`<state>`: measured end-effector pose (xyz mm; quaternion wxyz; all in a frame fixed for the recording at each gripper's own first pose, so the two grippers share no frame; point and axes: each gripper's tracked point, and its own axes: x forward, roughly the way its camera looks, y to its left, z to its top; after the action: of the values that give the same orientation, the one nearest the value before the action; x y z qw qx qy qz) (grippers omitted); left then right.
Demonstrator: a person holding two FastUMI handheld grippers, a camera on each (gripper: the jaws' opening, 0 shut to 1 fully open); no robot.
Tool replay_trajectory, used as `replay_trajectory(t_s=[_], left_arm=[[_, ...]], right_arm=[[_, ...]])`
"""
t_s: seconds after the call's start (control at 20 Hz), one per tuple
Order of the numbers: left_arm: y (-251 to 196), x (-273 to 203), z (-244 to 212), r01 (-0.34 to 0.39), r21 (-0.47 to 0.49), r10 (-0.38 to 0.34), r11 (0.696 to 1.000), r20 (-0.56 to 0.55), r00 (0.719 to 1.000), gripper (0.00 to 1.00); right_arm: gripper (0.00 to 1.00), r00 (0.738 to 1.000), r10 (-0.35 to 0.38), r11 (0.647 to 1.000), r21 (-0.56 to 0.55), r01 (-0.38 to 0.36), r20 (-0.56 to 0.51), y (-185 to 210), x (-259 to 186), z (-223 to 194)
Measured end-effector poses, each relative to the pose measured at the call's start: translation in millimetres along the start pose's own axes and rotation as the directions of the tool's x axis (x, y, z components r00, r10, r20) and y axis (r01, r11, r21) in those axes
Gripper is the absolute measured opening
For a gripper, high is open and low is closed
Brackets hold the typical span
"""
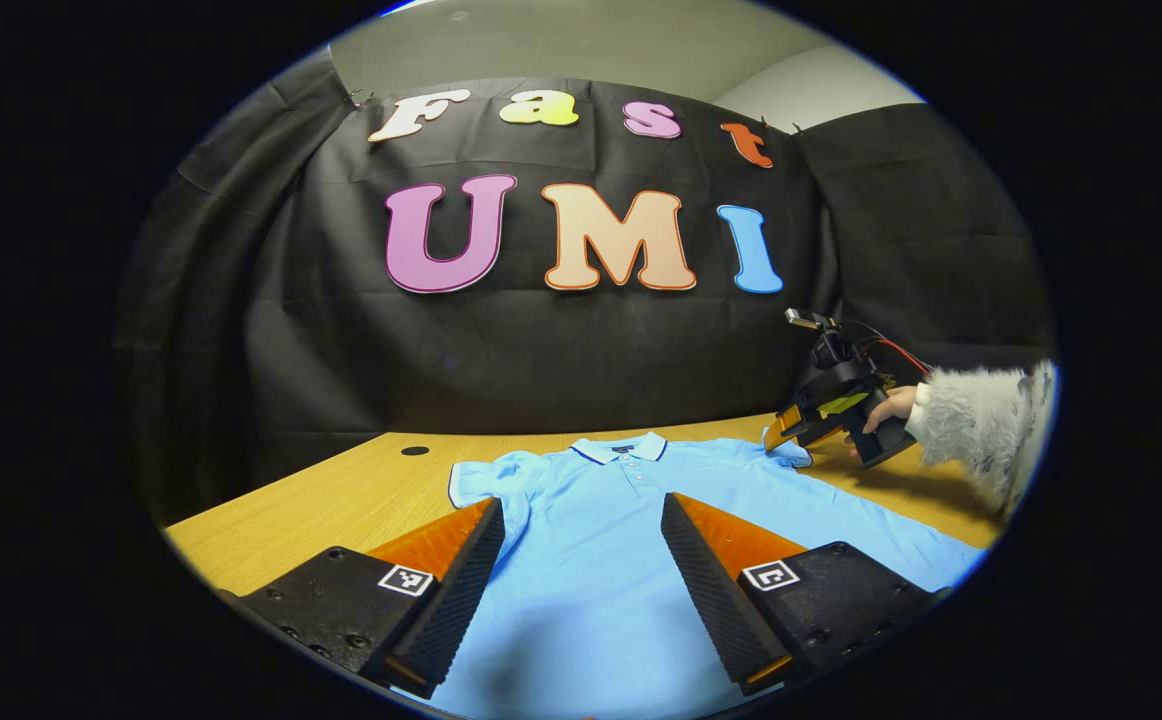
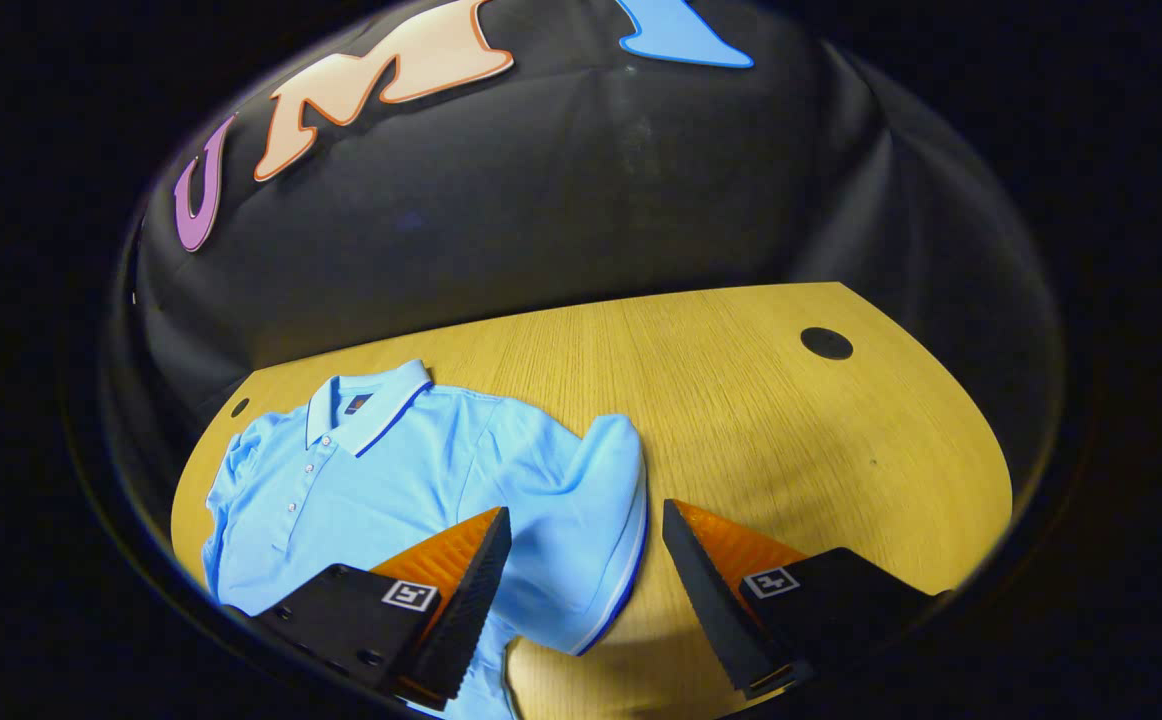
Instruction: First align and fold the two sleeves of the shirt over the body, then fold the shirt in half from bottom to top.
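A light blue polo shirt [image 1: 621, 520] with a dark-trimmed collar lies face up on the wooden table [image 1: 321, 500]. My left gripper [image 1: 581, 520] hovers open over the shirt's lower body, nothing between its fingers. In the left gripper view the right gripper [image 1: 791, 430], held by a hand in a fuzzy grey sleeve [image 1: 981, 420], sits at the shirt's right sleeve. In the right gripper view my right gripper [image 2: 586, 525] stands open over that sleeve [image 2: 591, 520], whose hem edge lies between the fingers. The collar [image 2: 366, 405] shows at upper left.
The booth's black cloth wall rises behind the table. A round dark cable hole [image 2: 826, 343] sits in the bare wood to the right of the shirt, and another [image 1: 415, 451] lies near the far left of the tabletop.
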<state>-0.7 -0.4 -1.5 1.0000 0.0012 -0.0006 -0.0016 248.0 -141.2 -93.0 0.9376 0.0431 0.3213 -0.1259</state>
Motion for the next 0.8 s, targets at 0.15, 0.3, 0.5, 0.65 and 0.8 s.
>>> replay_trajectory(t_s=[0.15, 0.3, 0.5, 0.65, 0.8], left_arm=[[-0.5, 1.4, 0.0, 0.001, 0.000, -0.001, 1.000, 0.001, 1.000, 0.96], [-0.6, 0.6, -0.8, 0.001, 0.000, -0.001, 1.000, 0.001, 1.000, 0.96], [0.2, 1.6, -0.6, 0.001, 0.000, -0.001, 1.000, 0.001, 1.000, 0.96], [-0.1, 1.0, -1.0, 0.001, 0.001, -0.001, 1.000, 0.001, 1.000, 0.96], [0.4, 0.9, -0.9, 0.001, 0.001, -0.001, 1.000, 0.002, 1.000, 0.96]], right_arm=[[0.84, 1.000, 0.008, 1.000, 0.011, -0.007, -0.016, 1.5, 0.8, -3.9], [0.57, 1.000, 0.008, 1.000, 0.026, -0.008, -0.026, -0.4, 0.9, -4.3], [0.26, 0.998, 0.023, 0.996, 0.085, -0.017, -0.060, 0.4, 1.0, -7.0], [0.10, 0.996, 0.045, 0.991, 0.127, -0.035, -0.077, 2.5, 1.1, -10.2], [0.04, 0.996, 0.063, 0.989, 0.136, -0.054, -0.063, 9.1, 1.3, -6.9]])
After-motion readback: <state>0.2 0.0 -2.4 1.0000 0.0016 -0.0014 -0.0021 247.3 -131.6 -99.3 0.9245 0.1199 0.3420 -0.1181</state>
